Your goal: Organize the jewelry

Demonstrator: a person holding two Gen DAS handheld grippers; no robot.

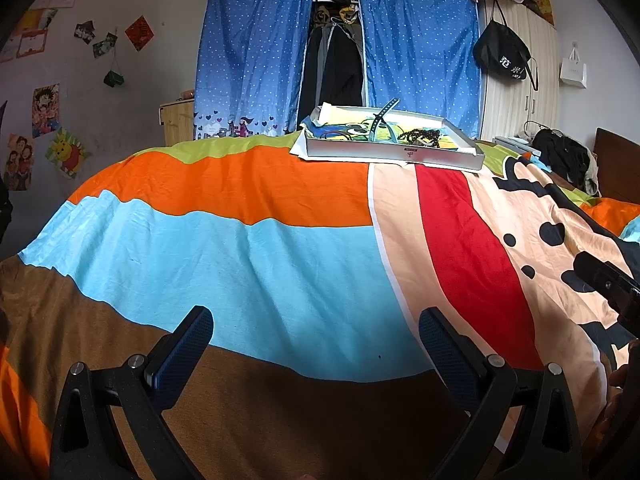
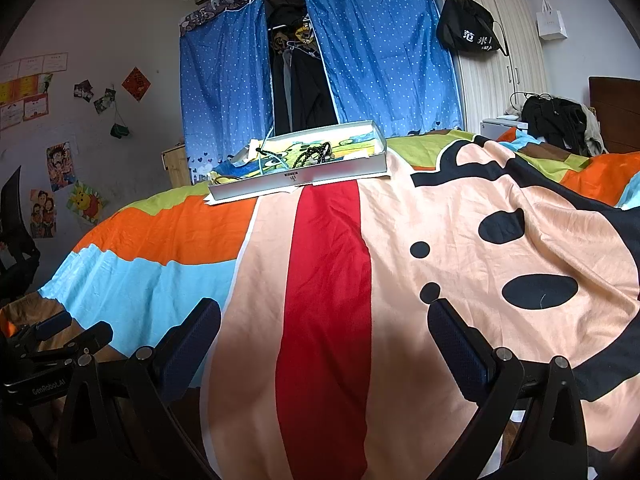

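Observation:
A shallow white box [image 1: 394, 155] [image 2: 304, 181] rests on the far side of a colourful bedspread. Inside it lie a dark bead necklace [image 1: 424, 135] [image 2: 314, 155], a dark blue strap [image 1: 380, 118] and thin cords. My left gripper [image 1: 316, 326] is open low over the blue and brown stripes, far short of the box, with nothing between its fingers. My right gripper [image 2: 324, 318] is open above the red stripe, also empty and well short of the box. The left gripper's body shows at the right wrist view's lower left edge.
The bedspread [image 1: 280, 184] [image 2: 460, 208] covers the whole bed. Blue dotted curtains [image 1: 256, 52] hang behind, with dark clothes between them. A black bag [image 1: 502, 54] hangs on a wardrobe at right. Dark clothes [image 2: 556, 118] are piled near the wooden headboard.

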